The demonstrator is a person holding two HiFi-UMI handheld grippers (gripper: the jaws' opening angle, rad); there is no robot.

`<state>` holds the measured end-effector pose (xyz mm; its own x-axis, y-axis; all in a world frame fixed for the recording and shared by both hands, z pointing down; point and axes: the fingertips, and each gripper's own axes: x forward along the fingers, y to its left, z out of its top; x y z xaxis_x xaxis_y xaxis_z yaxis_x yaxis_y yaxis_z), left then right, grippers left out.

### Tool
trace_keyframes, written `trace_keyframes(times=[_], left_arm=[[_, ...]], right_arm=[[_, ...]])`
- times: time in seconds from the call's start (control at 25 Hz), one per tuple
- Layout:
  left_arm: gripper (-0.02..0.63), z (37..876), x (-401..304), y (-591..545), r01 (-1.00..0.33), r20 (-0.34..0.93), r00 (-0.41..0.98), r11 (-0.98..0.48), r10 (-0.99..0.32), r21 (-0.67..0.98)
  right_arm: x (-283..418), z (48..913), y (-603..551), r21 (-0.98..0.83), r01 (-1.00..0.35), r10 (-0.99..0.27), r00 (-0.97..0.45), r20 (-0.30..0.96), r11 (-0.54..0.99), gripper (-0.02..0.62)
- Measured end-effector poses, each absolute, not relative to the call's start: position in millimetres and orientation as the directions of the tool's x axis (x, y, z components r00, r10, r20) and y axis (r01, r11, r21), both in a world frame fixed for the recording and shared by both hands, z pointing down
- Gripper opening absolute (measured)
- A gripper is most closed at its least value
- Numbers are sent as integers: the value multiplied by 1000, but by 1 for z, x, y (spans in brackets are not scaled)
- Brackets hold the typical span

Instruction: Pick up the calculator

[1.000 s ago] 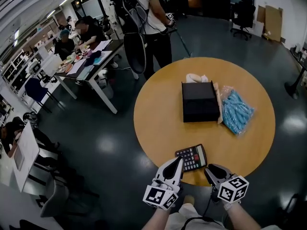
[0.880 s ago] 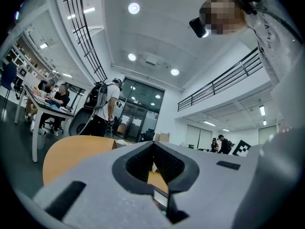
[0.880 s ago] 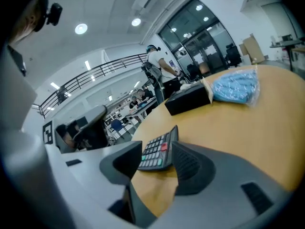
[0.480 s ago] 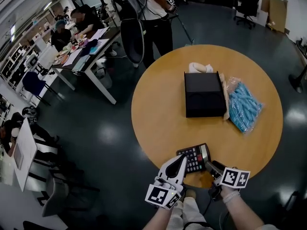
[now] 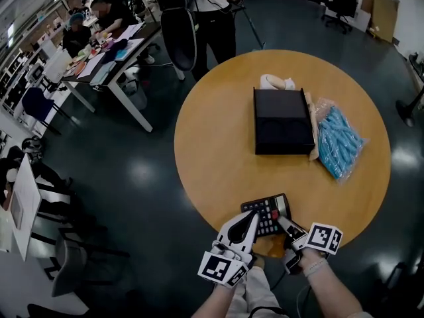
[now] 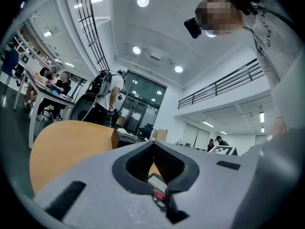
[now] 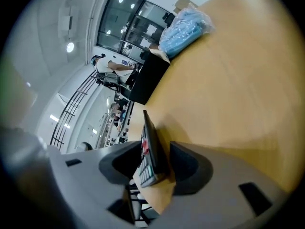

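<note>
The black calculator (image 5: pixel 267 214) lies flat at the near edge of the round wooden table (image 5: pixel 218 144). My right gripper (image 5: pixel 286 225) is at its near right corner, rolled on its side. In the right gripper view the calculator (image 7: pixel 150 149) stands edge-on between the two jaws of my right gripper (image 7: pixel 155 163), with a gap on each side; the jaws are closing and the pads do not press on it. My left gripper (image 5: pixel 250 218) is shut, its tip at the calculator's near left edge. Through the left gripper (image 6: pixel 153 144) notch, a bit of the calculator (image 6: pixel 157 182) shows.
A black box (image 5: pixel 283 121) sits mid-table, with a blue plastic packet (image 5: pixel 338 144) to its right and a beige thing (image 5: pixel 275 83) behind it. A person (image 5: pixel 212 12) stands beyond the table's far edge. Desks with seated people (image 5: pixel 99 52) are at far left.
My right gripper has rolled, come down to the calculator's near right corner and opened its jaws round it. The left gripper sank a little. The calculator has stayed put.
</note>
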<state>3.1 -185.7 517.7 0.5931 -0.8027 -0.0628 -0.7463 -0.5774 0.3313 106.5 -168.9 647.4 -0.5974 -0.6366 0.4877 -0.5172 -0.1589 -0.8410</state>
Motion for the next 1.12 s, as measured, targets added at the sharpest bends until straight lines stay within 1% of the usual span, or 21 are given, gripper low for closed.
trace_keyframes(times=[0.08, 0.12, 0.16, 0.36, 0.48, 0.72, 1.0, 1.12], left_arm=[[6, 518, 2, -185, -745, -63, 593, -577, -803, 335], [6, 518, 1, -184, -745, -62, 592, -575, -804, 337], [6, 518, -1, -183, -746, -60, 590, -572, -805, 341], [6, 517, -15, -178, -757, -52, 569, -548, -821, 356], [6, 515, -23, -174, -767, -43, 560, -538, -827, 350], [6, 496, -33, -174, -776, -54, 556, -541, -830, 325], [6, 449, -28, -177, -761, -119, 579, -587, -807, 277], [6, 427, -23, -178, -752, -153, 592, -611, -791, 248]], right_arm=[[105, 649, -171, -845, -509, -635, -600, 486, -166, 175], [105, 650, -171, -848, -501, -634, -604, 483, -170, 145], [103, 650, -170, -854, -491, -634, -610, 476, -169, 100], [103, 640, -166, -879, -456, -679, -603, 419, -138, 66], [107, 630, -165, -899, -418, -716, -588, 376, -129, 64], [113, 592, -170, -893, -445, -742, -575, 344, -69, 64], [119, 536, -179, -904, -424, -803, -521, 289, -50, 64], [121, 511, -181, -911, -411, -821, -518, 240, -7, 64]])
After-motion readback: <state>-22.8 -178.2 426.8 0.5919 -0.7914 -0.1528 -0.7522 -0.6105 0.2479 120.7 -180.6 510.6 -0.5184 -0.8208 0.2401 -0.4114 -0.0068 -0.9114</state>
